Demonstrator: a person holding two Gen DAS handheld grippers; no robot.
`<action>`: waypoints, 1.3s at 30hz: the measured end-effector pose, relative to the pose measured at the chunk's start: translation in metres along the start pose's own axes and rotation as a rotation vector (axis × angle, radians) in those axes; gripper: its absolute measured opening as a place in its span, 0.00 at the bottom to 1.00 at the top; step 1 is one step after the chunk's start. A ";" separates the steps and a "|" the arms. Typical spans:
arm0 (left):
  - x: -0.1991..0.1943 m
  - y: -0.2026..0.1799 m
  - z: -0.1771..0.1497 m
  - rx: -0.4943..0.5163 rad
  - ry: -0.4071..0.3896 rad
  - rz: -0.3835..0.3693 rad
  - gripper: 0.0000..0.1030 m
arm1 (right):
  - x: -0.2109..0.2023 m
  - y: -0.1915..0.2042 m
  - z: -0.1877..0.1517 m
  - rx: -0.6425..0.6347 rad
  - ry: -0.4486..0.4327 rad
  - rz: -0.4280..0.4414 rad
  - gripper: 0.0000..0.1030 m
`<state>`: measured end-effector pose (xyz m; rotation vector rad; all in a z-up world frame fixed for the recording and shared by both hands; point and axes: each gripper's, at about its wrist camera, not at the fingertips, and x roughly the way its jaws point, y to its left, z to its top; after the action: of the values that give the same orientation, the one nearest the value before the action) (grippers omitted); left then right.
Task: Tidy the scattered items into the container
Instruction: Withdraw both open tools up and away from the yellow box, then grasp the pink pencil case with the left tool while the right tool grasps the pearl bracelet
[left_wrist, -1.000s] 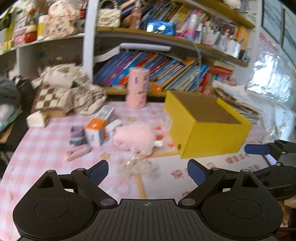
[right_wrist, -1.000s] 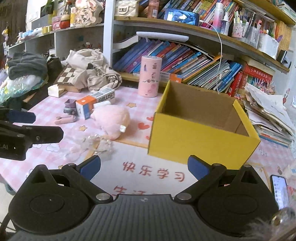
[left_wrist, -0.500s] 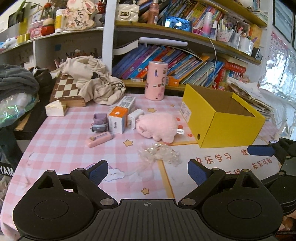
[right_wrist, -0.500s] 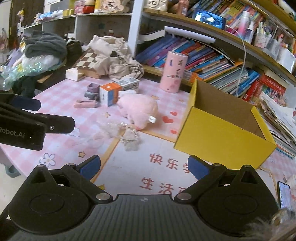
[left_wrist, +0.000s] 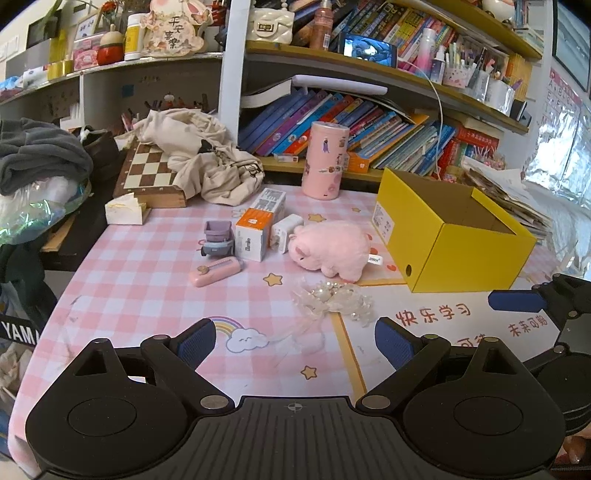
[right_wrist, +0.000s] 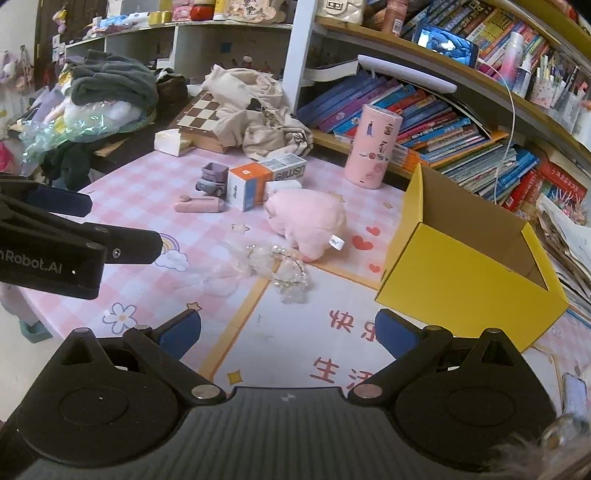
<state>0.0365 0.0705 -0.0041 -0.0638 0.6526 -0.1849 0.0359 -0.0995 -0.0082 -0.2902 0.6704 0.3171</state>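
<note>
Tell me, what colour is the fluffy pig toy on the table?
The plush pig is pale pink all over. It shows best in the left wrist view.

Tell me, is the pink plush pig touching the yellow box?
Apart. The right wrist view shows bare pink mat with red hearts between the pink plush pig and the yellow box.

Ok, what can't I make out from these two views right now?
- Floor of the yellow box: its near walls hide part of it in both views.
- White item behind the pink plush pig: too small to identify.
- Beaded clear trinket: shape unclear.
</note>
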 end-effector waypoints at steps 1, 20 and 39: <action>0.000 0.001 0.000 0.000 0.001 0.002 0.92 | 0.001 0.000 0.000 0.001 0.001 0.002 0.99; 0.015 0.012 0.003 -0.019 0.032 0.030 0.92 | 0.023 0.002 0.010 -0.019 0.018 0.045 0.99; 0.054 0.014 0.017 -0.041 0.077 0.052 0.92 | 0.065 -0.018 0.025 -0.026 0.063 0.113 0.98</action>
<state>0.0912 0.0741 -0.0247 -0.0796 0.7345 -0.1237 0.1049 -0.0944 -0.0282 -0.2887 0.7466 0.4264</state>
